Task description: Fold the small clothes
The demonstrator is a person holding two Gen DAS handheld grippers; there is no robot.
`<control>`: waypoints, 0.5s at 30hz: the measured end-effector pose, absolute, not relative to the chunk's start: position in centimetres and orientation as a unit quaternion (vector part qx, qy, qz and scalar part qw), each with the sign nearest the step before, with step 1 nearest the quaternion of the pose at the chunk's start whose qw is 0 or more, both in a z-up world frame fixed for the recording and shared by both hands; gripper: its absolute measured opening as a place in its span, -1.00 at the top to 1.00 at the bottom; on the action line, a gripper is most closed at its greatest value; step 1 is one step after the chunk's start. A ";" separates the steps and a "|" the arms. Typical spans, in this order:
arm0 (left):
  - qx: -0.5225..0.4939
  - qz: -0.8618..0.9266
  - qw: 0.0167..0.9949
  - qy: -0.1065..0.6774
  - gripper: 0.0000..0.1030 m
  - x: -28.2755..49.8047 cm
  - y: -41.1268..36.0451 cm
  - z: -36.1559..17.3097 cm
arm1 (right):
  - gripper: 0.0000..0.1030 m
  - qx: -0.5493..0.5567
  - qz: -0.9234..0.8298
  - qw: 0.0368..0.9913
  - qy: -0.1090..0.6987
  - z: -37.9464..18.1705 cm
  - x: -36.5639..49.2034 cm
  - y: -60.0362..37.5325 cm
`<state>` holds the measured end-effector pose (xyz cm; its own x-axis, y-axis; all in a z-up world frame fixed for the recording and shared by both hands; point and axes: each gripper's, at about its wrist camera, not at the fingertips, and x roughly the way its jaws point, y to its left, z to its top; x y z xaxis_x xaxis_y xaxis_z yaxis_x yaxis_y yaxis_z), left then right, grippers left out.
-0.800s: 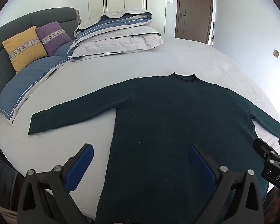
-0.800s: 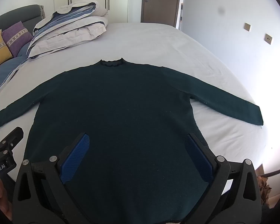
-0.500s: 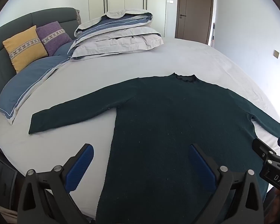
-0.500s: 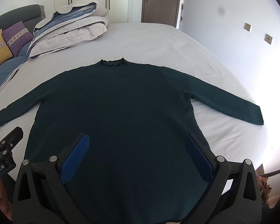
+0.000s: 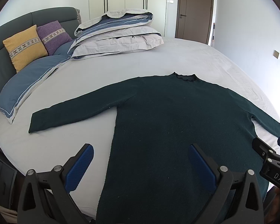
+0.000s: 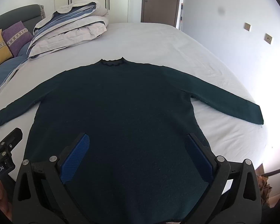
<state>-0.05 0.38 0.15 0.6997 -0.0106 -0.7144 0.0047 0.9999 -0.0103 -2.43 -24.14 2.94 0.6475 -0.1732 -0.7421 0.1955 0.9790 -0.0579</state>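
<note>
A dark green long-sleeved sweater (image 5: 168,123) lies flat on the white bed, collar away from me, both sleeves spread out to the sides; it also shows in the right wrist view (image 6: 117,108). My left gripper (image 5: 140,151) is open and empty, hovering over the sweater's lower left edge. My right gripper (image 6: 136,143) is open and empty above the sweater's lower middle. Each gripper shows at the other view's edge: the right one in the left wrist view (image 5: 270,155), the left one in the right wrist view (image 6: 5,149).
A folded duvet (image 5: 117,35) lies at the far side of the bed (image 5: 158,61). Yellow (image 5: 24,46) and purple (image 5: 54,35) cushions lean on the grey headboard at left, with a blue pillow (image 5: 28,82) below. A wall stands close on the right.
</note>
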 end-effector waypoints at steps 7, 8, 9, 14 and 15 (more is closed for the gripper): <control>-0.005 -0.003 0.922 0.388 -1.00 0.1 0.2 0.1 | -1.00 0.014 -0.101 0.907 0.408 2.9 -2.4 -24.2; -0.005 -0.003 0.922 0.388 -1.00 0.1 0.3 0.1 | -1.00 0.014 -0.102 0.907 0.408 2.9 -2.4 -24.2; -0.005 -0.003 0.922 0.388 -1.00 0.1 0.3 0.1 | -1.00 0.014 -0.102 0.907 0.408 2.9 -2.4 -24.2; -0.004 -0.004 0.922 0.388 -1.00 0.1 0.3 0.1 | -1.00 0.014 -0.102 0.907 0.408 2.9 -2.4 -24.2; -0.005 -0.004 0.922 0.388 -1.00 0.1 0.3 0.1 | -1.00 0.014 -0.102 0.907 0.408 2.9 -2.4 -24.2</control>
<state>0.08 0.30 0.07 0.6988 -0.0102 -0.7152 0.0027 0.9999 -0.0116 -2.38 -24.22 2.89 0.6464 -0.1729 -0.7431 0.1960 0.9789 -0.0572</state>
